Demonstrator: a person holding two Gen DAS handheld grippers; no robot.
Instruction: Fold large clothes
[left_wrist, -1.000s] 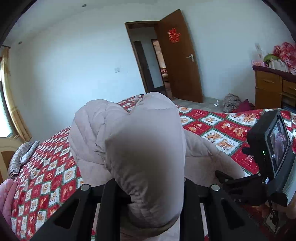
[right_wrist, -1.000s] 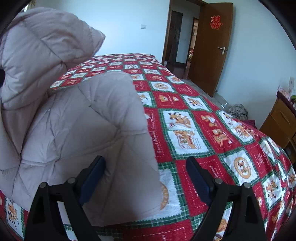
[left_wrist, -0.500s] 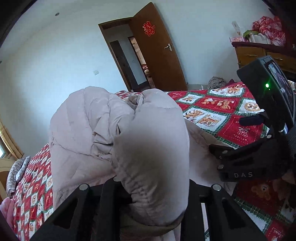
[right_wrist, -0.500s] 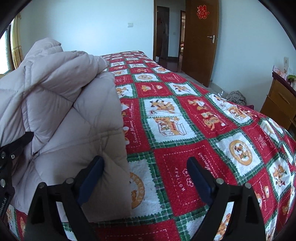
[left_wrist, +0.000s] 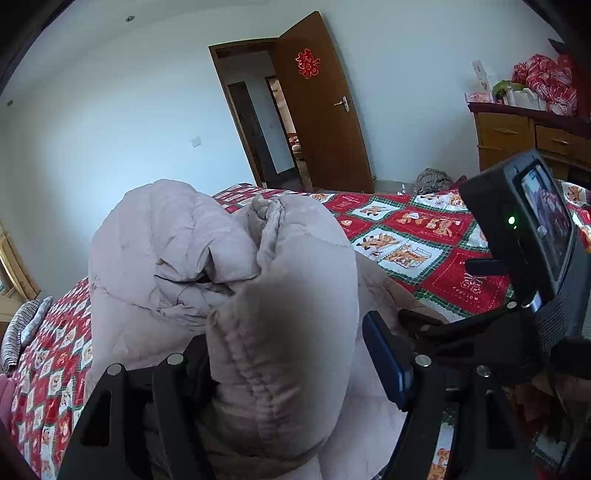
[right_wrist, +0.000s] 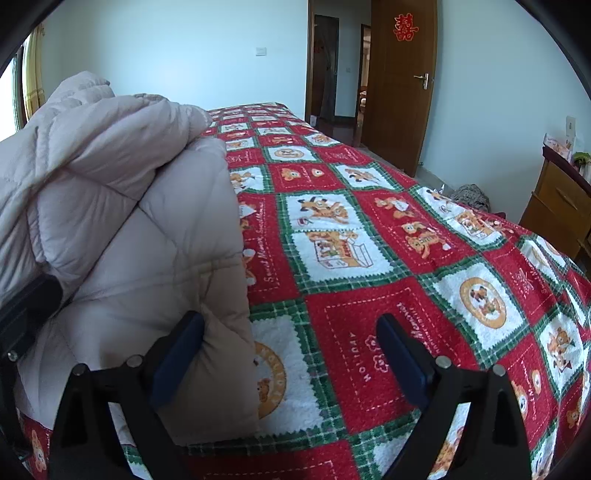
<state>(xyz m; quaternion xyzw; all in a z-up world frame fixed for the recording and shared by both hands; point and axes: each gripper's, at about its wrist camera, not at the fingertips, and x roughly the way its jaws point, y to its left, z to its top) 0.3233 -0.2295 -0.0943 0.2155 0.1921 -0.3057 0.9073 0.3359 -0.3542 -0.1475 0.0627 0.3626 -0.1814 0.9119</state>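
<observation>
puffy coat (left_wrist: 229, 266) heaped on the quilt (right_wrist: 369, 258), both grippers spread.

left gripper (left_wrist: 291, 354) has just been opening: a thick fold of the coat sits between its fingers, the right pad clear of the cloth, the left one hidden, so likely let go. right gripper (right_wrist: 290, 345) stands wide over the quilt, its left finger (right_wrist: 177, 350) against the coat's edge, nothing clamped. the coat lies on the bed's near left side, door (right_wrist: 400, 85) beyond.

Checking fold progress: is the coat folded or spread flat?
Folded over, not flat. The coat is bunched, a puffy layer doubled over its lower panel; one thick roll sits between the left hand-held gripper's open jaws.
</observation>
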